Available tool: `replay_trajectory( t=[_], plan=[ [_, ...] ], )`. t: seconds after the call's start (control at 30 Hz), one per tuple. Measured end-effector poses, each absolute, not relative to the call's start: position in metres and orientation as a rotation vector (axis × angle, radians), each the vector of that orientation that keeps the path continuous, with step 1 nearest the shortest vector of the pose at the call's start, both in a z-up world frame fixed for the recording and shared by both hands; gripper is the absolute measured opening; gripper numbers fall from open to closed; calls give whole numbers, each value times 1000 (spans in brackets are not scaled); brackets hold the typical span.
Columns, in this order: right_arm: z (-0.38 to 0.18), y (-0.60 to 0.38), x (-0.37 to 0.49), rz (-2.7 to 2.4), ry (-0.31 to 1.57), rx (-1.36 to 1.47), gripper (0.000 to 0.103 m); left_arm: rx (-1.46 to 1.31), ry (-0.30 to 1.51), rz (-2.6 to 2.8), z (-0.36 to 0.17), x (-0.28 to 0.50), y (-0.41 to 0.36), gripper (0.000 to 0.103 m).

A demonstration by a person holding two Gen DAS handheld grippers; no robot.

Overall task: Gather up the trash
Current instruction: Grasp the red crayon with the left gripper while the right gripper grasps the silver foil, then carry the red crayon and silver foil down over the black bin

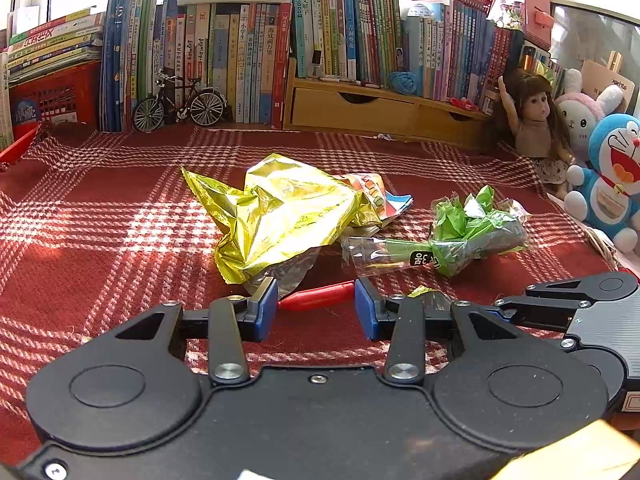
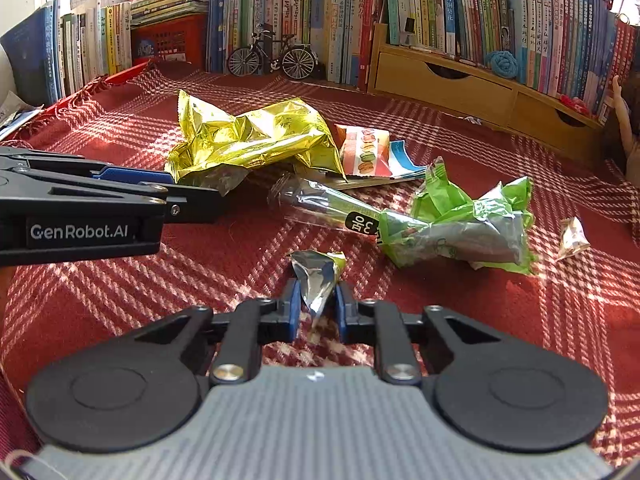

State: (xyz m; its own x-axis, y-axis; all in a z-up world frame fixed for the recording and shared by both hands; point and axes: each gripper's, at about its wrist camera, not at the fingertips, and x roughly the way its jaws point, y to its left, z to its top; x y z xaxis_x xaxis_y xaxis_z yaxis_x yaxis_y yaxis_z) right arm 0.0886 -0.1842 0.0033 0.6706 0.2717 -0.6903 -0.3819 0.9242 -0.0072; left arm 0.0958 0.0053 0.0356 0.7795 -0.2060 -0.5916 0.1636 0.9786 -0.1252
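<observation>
Between the right hand-held gripper (image 2: 316, 306) pads sits a foil scrap (image 2: 318, 276), seemingly pinched, pointing straight ahead; the left hand-held gripper (image 1: 316, 306) half-closed across a red object (image 1: 318, 298) lying crosswise.

A crumpled gold foil bag (image 1: 280, 216) lies on the red checked cloth, its silver inside showing at the near edge. Behind it, touching, sits a flat packet printed with macarons (image 2: 366, 150). Beside them a green-and-clear wrapper (image 2: 448, 228) lies on its side, twisted to a clear cone at one end, black label showing. A red strip (image 1: 320, 296) lies between 2 blue pads, both ends touching them. A small silver-and-green scrap (image 2: 318, 280) stands pinched between 2 other pads. 1 tiny foil scrap (image 2: 573, 238) lies well apart.
</observation>
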Motion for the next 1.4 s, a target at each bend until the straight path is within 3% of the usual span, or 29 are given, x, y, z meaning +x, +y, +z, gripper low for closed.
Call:
replay_trajectory(
  t=[0.17, 0.87, 1.4],
  plan=[
    [9, -188, 80, 368, 747, -136, 15, -64, 647, -202, 38, 85, 8, 40],
    [44, -199, 6, 381, 706, -110, 15, -40, 632, -207, 57, 7, 22, 40],
    [41, -194, -64, 421, 741, -135, 15, -42, 675, -246, 51, -63, 20, 40]
  ],
)
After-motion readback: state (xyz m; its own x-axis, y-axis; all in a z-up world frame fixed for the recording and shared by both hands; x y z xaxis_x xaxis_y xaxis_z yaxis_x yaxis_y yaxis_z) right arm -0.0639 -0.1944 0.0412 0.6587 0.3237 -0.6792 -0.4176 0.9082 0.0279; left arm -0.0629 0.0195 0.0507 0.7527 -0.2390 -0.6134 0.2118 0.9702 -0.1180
